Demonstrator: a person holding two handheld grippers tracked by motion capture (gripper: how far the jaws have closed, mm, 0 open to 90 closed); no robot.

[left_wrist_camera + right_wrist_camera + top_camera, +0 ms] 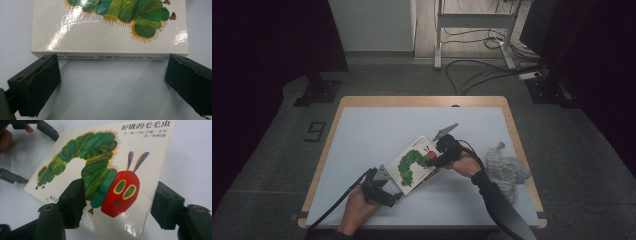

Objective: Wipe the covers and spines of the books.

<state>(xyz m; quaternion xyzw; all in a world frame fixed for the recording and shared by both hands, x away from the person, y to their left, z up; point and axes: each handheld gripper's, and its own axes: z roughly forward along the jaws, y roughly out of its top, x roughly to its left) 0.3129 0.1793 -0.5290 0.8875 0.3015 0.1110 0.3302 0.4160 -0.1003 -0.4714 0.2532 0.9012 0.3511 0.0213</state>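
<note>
A picture book [414, 162] with a green caterpillar on its white cover lies at an angle on the white table mat [377, 130]. My left gripper [392, 190] is at the book's near-left end and is open. In the left gripper view its jaws [110, 82] stand wide just short of the book's spine [110, 57], touching nothing. My right gripper [438, 161] is at the book's right side. In the right gripper view its jaws [117, 205] straddle a corner of the book [105, 170]: one over the cover, the other just off the edge, not pressing on it.
A crumpled striped cloth [507, 169] lies on the mat to the right of the book. The mat sits on a table with a wooden rim [422, 101]. Cables [482, 70] and a frame's legs [438, 55] are on the floor beyond.
</note>
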